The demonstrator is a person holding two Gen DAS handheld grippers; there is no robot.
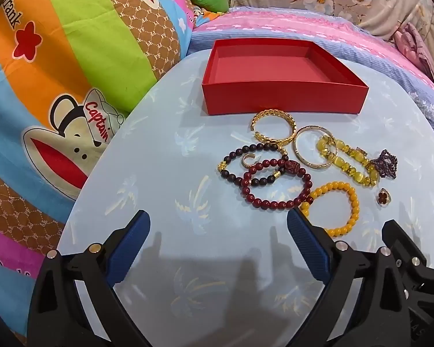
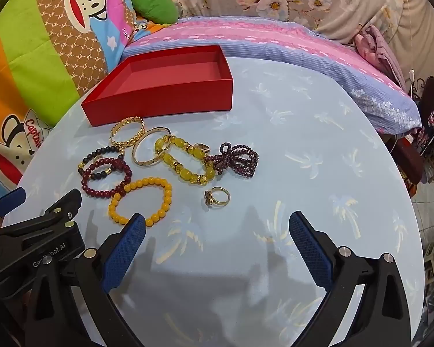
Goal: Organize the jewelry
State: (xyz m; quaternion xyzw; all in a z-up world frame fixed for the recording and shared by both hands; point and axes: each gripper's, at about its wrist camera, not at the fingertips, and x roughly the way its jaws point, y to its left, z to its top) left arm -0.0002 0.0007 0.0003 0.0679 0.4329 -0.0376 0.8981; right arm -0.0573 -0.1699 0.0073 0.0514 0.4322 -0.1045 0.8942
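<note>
Jewelry (image 1: 301,162) lies untouched; both hand-held grippers, left (image 1: 218,225) and right (image 2: 217,228), gape wide, seemingly empty.

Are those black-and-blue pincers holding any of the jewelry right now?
No. The left gripper and right gripper are both open and empty, short of the orange beaded bracelet.

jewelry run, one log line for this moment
left hand-held gripper open | right hand-held gripper open | red box empty | bracelets on table

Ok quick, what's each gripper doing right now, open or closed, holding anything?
Left gripper: open, holding nothing, over the table.
Right gripper: open, holding nothing, just short of the ring.
</note>
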